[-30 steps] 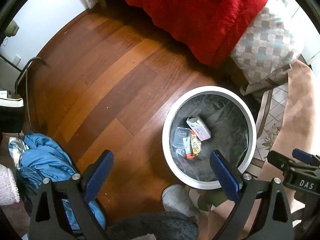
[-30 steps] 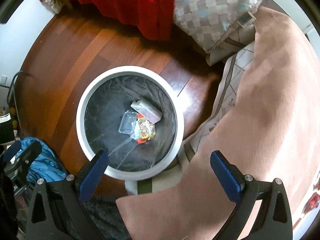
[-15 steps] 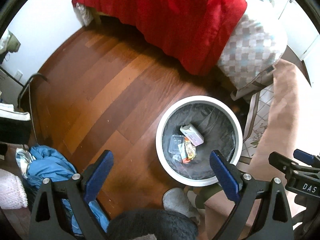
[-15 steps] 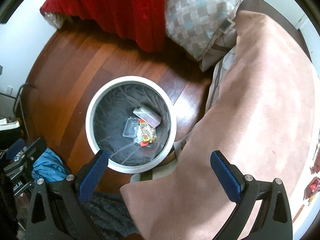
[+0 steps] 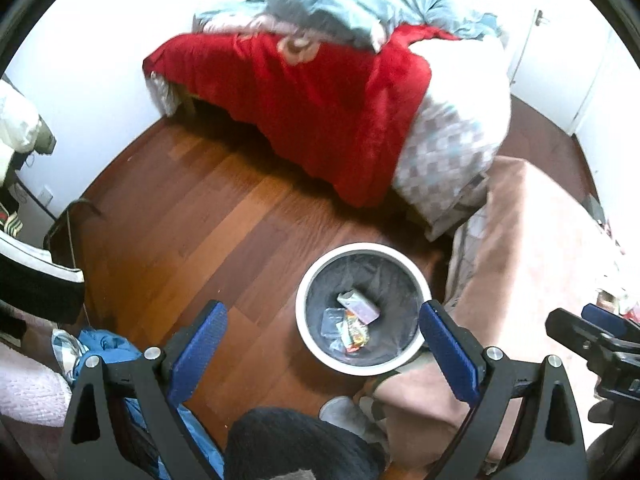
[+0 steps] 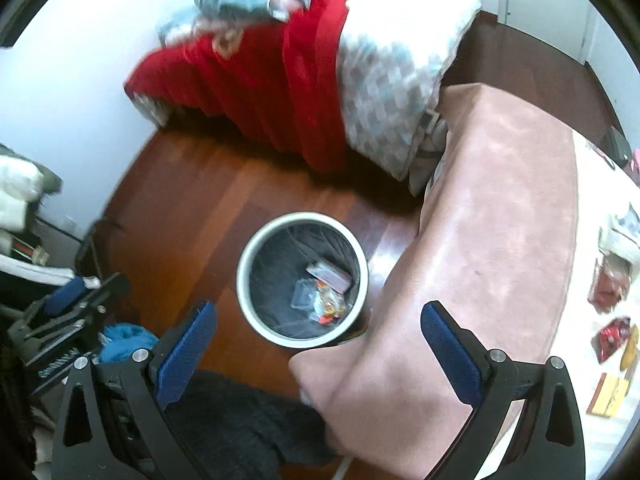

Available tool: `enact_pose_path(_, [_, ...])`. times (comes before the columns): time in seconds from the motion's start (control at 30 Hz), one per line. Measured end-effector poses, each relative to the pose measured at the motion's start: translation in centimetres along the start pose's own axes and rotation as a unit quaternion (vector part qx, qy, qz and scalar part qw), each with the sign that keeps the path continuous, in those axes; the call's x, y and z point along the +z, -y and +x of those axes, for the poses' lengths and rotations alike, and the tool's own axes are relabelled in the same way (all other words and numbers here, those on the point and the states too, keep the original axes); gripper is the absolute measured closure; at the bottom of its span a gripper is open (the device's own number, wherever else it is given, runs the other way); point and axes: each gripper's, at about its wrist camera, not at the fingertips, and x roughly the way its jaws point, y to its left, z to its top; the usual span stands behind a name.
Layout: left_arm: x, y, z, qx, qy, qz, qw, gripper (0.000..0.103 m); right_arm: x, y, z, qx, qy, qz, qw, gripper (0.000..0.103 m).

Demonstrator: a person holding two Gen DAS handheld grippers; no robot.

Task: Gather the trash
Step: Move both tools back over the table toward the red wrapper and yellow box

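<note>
- Nearest, right gripper (image 6: pixel 318 348) and left gripper (image 5: pixel 322 346) both gape wide, empty.
- Beyond, at frame centre, the bin (image 6: pixel 256 248) holds carton, tray and wrappers.
- Farthest, red wrappers (image 6: pixel 612 336) lie at the right wrist frame's right edge, so the right gripper looks nearer.

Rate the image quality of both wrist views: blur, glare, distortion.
Left wrist view: strong fisheye bending and a dark round vignette; wall and bedding top blown out white; bin fairly sharp, red blanket slightly soft. Right wrist view: clear motion blur across the bed and bin; overexposed at the right edge; a glare patch on the floor beside the bin.
</note>
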Motion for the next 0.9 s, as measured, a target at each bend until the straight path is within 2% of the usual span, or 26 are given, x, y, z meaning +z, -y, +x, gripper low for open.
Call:
enact_pose_path(0.13, [-1.0,3.0,-2.3,-0.01,0.013,0.021,0.9996,0.005,-1.6,2.0,-4.0,0.017,0.026,0.019,0.999,0.0])
enact_pose_path(0.23, [-2.2,6.4,-2.8,-0.028,0.016,0.039,0.9987,0.005,-3.5,4.8,-6.0,0.015,0.026,0.032,0.999,0.0])
enact_pose_path(0.3, [-3.3,9.4,-2.2,-0.038,0.006,0.054,0.9978,0.005,-5.1,7.8,-7.0,-0.004,0.017,0.037,0.999,0.0])
enact_pose_path(0.4, [-5.4,14.6,-0.2,-0.056,-0.02,0.075,0.9954,0.005,-7.2,13.0,-7.5,-0.057,-0.009,0.047,0.997,0.0])
enact_pose_path(0.5, [-7.7,20.6,2.2,-0.067,-0.049,0.103,0.9912,0.005,-9.4,20.6,-7.7,-0.13,-0.039,0.088,0.987,0.0])
enact_pose_path(0.63, [-10.5,28.0,5.1,-0.075,-0.087,0.152,0.9817,0.005,-12.5,30.0,-7.6,-0.188,-0.057,0.177,0.964,0.0])
enact_pose_path(0.73, [-11.9,31.6,6.3,-0.068,-0.096,0.184,0.9759,0.005,-14.6,35.3,-7.2,-0.2,-0.057,0.231,0.95,0.0])
enact_pose_path(0.8, [-12.4,33.0,6.9,-0.063,-0.098,0.203,0.9723,0.005,-15.5,37.4,-6.8,-0.2,-0.058,0.247,0.946,0.0])
enact_pose_path(0.83, [-12.6,33.6,7.1,-0.061,-0.099,0.214,0.9699,0.005,-15.7,37.9,-6.9,-0.201,-0.055,0.242,0.948,0.0])
enact_pose_path(0.9, [-13.0,34.1,7.4,-0.048,-0.093,0.227,0.9682,0.005,-15.5,37.7,-6.5,-0.184,-0.071,0.184,0.963,0.0])
